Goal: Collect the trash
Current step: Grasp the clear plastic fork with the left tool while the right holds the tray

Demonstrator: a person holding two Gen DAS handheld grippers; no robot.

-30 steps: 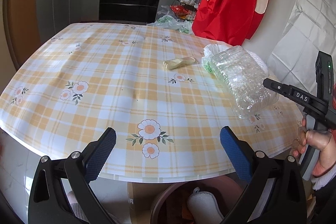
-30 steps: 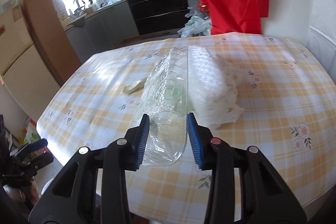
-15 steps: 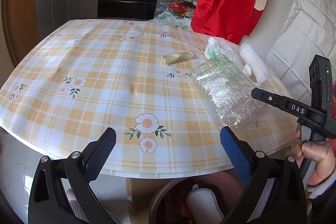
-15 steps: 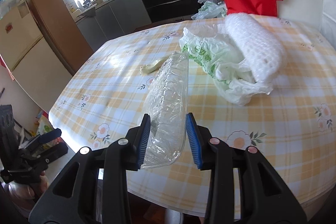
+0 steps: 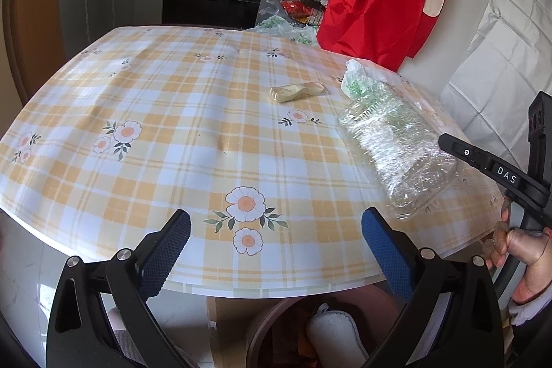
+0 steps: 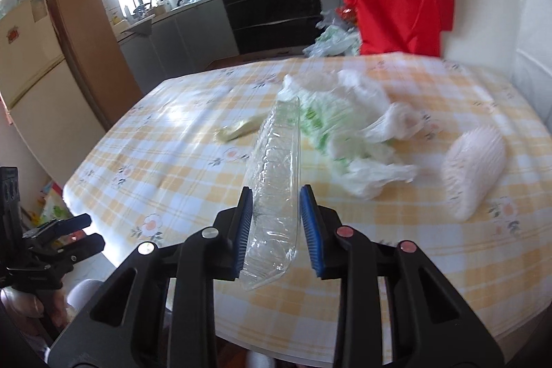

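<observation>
Right tool [image 6: 276, 226] closing on clear plastic container [image 6: 272, 195] at surface [image 6: 448, 264] edge to bin it; left tool [image 5: 276, 250] open, idle.

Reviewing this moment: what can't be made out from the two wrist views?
- Bin under the table, left wrist view: cut off by the frame's bottom edge and the left hand-held gripper; its contents are unclear.
- Clear plastic container in the closing right hand-held gripper, right wrist view: see-through, so contents are uncertain.
- White foam net and plastic bag, right wrist view: motion-blurred.
- Small yellowish wrapper: too small to identify.
</observation>
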